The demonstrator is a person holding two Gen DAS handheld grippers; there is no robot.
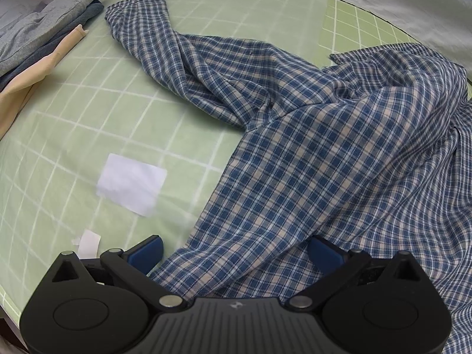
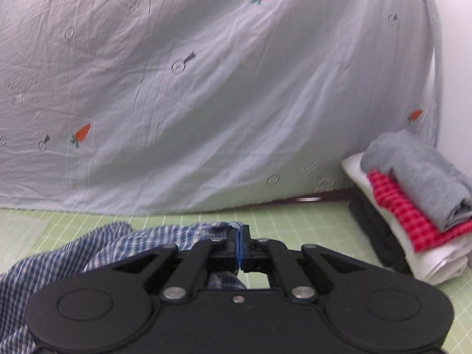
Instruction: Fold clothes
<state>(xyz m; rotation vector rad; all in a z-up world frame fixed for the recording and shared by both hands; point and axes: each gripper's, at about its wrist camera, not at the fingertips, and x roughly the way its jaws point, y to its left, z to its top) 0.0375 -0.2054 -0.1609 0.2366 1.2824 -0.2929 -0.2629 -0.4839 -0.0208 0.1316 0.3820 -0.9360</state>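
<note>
Rumpled plaid shirt [image 1: 309, 159] — woven, seemingly pinched between right gripper [image 2: 238, 246] fingers.

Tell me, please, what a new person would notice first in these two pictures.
First, the blue plaid shirt, lying crumpled across the green grid mat, with the left tool open over its near edge. The right tool is shut on a bunch of the same shirt. A stack of folded clothes sits at the right, before a pale sheet with carrot prints.

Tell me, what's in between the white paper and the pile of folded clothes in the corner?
Only bare green checked mat shows between the white paper and the folded clothes pile, seen in the left wrist view.
</note>
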